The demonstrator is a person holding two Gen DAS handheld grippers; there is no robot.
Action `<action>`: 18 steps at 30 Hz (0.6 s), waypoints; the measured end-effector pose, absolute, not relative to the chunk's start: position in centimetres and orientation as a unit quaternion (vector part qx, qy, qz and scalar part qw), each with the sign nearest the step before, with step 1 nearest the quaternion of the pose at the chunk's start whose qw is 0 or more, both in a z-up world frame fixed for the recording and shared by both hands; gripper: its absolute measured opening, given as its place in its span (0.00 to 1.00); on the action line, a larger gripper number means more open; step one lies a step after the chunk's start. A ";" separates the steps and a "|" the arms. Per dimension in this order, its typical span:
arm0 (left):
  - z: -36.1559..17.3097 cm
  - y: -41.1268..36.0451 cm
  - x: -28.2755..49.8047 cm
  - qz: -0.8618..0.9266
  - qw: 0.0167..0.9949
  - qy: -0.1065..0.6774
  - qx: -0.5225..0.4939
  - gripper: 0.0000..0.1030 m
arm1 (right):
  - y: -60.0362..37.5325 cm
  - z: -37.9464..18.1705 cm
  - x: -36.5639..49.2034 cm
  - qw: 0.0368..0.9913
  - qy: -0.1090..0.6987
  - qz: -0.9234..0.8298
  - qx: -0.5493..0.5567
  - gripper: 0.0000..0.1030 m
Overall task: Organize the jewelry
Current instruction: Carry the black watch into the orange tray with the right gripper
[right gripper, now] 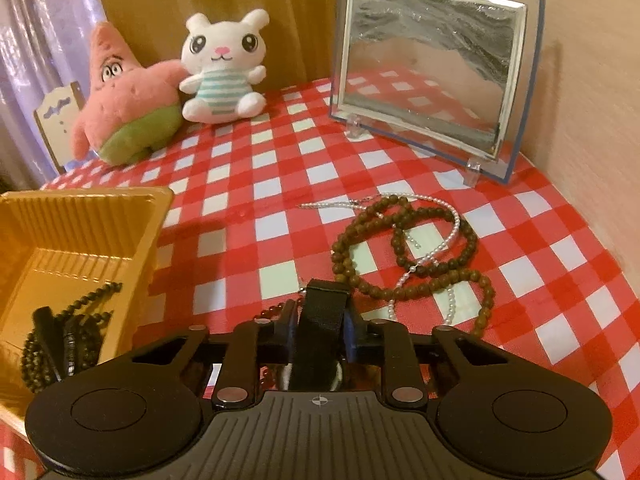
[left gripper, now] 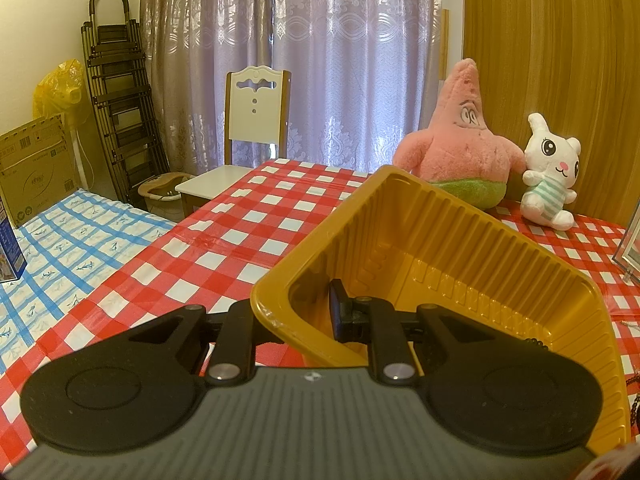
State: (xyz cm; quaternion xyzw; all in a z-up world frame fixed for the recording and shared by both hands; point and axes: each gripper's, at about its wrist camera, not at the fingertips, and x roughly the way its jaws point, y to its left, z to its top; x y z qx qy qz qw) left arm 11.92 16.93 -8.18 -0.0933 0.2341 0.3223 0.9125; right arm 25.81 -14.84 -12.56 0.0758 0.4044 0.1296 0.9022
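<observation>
Fingers of right gripper (right gripper: 321,320) clamp black watch strap (right gripper: 322,312) between them, beside brown bead necklace (right gripper: 404,248). Left gripper (left gripper: 296,312) pinches yellow tray (left gripper: 440,248) wall, tray tilted above table.

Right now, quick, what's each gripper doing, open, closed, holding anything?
Left gripper: shut on the rim of the yellow tray.
Right gripper: closed on a black strap, looks like a watch.

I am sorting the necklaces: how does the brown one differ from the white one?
The brown necklace has big, dark, wood-like beads; the white necklace has tiny pale ones. The brown one lies in several loops; the white one runs as a thin strand through them. Both lie tangled together on the checked tablecloth.
</observation>
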 end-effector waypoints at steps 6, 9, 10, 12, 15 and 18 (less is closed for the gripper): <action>-8.1 17.0 11.9 0.322 0.912 0.234 -0.094 0.17 | -15.7 -10.5 23.3 0.905 0.384 0.158 0.090 0.20; -8.1 17.0 11.9 0.322 0.912 0.235 -0.094 0.17 | -16.4 -9.5 22.0 0.907 0.375 0.161 0.104 0.20; -8.1 17.0 11.9 0.322 0.912 0.235 -0.094 0.17 | -16.6 -9.1 21.7 0.907 0.374 0.163 0.106 0.20; -8.1 17.0 11.9 0.322 0.913 0.234 -0.094 0.17 | -16.8 -8.3 21.2 0.905 0.375 0.172 0.108 0.20; -8.2 16.9 11.9 0.322 0.913 0.233 -0.093 0.17 | -16.4 -6.8 20.4 0.901 0.370 0.196 0.109 0.19; -8.2 16.8 12.0 0.322 0.912 0.235 -0.094 0.17 | -14.9 -5.3 20.1 0.896 0.361 0.234 0.110 0.17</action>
